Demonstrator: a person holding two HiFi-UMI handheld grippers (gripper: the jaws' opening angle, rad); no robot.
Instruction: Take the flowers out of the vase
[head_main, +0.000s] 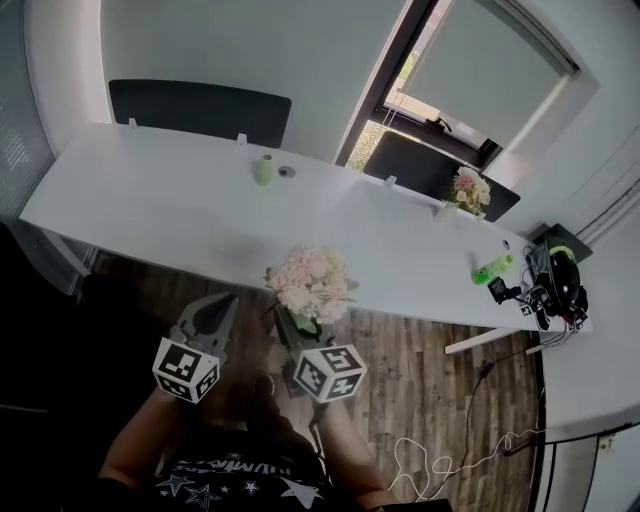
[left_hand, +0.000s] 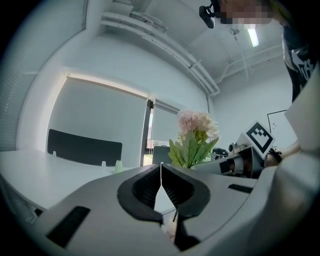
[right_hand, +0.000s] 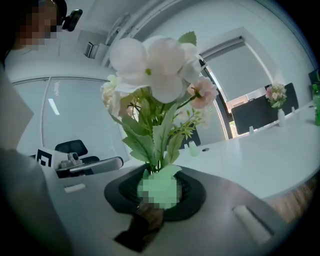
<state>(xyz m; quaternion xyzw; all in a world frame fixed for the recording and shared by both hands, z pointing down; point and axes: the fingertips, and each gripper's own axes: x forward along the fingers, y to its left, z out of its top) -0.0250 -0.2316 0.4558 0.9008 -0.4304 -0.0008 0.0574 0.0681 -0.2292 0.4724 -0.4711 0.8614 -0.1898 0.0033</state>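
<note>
Head view: the right gripper (head_main: 298, 330) is clenched on the lower stems of the flowers (head_main: 312, 282). It holds them in the air over the wood floor, just on the near side of the white table (head_main: 200, 220), with no vase around them. The left gripper (head_main: 222, 305), just to their left, is closed on nothing.

In the right gripper view the flowers' (right_hand: 155, 75) long axis stands about upright across the jaws. Pale blooms point up and the stems point down.

The bunch looks top-heavy and is held only low on the stems. A quick swing could tip it in the jaws, let it slip out, or knock the blooms against the table edge.
</note>
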